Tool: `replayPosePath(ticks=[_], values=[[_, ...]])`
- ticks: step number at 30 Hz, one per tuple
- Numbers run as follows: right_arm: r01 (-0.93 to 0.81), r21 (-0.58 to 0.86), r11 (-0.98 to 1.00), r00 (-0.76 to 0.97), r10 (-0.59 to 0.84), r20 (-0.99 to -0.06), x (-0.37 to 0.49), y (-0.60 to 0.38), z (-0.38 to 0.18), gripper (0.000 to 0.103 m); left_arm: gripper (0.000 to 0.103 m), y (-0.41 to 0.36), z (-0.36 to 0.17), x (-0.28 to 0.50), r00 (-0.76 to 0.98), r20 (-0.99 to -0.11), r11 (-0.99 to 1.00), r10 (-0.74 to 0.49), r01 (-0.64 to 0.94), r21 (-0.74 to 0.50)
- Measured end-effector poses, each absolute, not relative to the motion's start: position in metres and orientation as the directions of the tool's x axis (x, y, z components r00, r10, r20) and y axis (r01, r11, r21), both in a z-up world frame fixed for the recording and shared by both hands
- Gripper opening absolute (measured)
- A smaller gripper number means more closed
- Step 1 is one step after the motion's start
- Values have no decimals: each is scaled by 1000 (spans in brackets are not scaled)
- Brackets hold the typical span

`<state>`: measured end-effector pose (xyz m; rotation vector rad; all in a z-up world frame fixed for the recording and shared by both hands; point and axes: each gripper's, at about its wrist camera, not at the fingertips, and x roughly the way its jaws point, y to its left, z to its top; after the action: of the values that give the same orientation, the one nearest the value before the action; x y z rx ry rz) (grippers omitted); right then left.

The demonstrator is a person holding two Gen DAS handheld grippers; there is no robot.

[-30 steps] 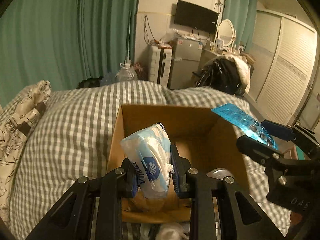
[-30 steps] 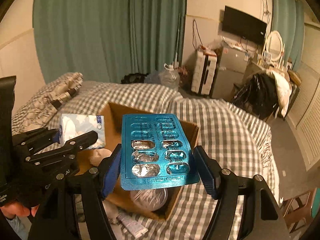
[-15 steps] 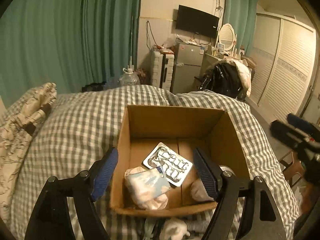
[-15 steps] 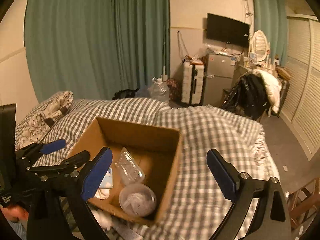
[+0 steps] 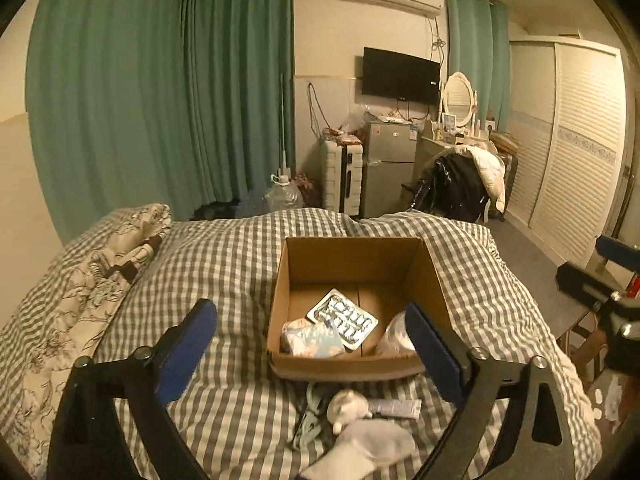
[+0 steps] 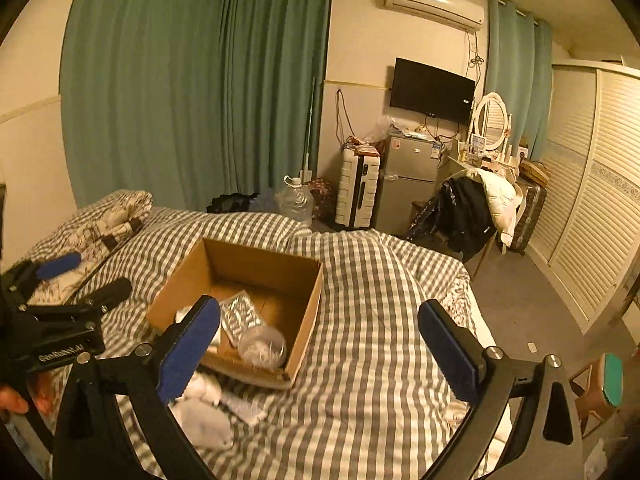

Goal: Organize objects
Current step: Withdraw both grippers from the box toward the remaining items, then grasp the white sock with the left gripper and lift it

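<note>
An open cardboard box (image 5: 352, 256) sits on the checked bed; it also shows in the right wrist view (image 6: 312, 300). Inside lie a tissue pack (image 5: 314, 338), a silver blister pack (image 5: 344, 318) and a clear round container (image 6: 262, 347). My left gripper (image 5: 312, 348) is open and empty, held back above the box's near edge. My right gripper (image 6: 320, 344) is open and empty, above the bed just right of the box. White soft items (image 5: 360, 440) and a small tube (image 5: 394, 408) lie on the bed in front of the box.
A patterned pillow (image 5: 100, 264) lies at the bed's left. Beyond the bed stand a water jug (image 5: 284, 196), a white suitcase (image 5: 342, 176), a small fridge (image 5: 390, 168) and a chair with clothes (image 5: 460, 188). A slatted wardrobe (image 6: 592, 200) lines the right wall.
Both grippers opened and let go: the tissue pack and the blister pack dropped into the box. Both grippers then pulled back and up from the box.
</note>
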<state>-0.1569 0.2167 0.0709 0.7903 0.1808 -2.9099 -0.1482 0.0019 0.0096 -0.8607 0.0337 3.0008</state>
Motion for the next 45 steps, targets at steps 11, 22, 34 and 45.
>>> replayPosePath(ticks=[11,22,34,45], values=[[144,-57,-988,-773,-76,-630,-142,215,-27,101,99,4,-79,-121,-765,-644,-999,-7,27,-21],[117,-48,-992,-699,-48,-714,-162,215,-74,101,99,28,-128,-128,-666,-744,-998,58,-47,-35],[95,-20,-995,-660,-48,-750,-168,220,-86,101,102,58,-180,-153,-575,-815,-995,78,-101,-24],[85,-28,-996,-655,-35,-755,-163,217,-86,101,79,63,-188,-147,-550,-831,-992,82,-125,-15]])
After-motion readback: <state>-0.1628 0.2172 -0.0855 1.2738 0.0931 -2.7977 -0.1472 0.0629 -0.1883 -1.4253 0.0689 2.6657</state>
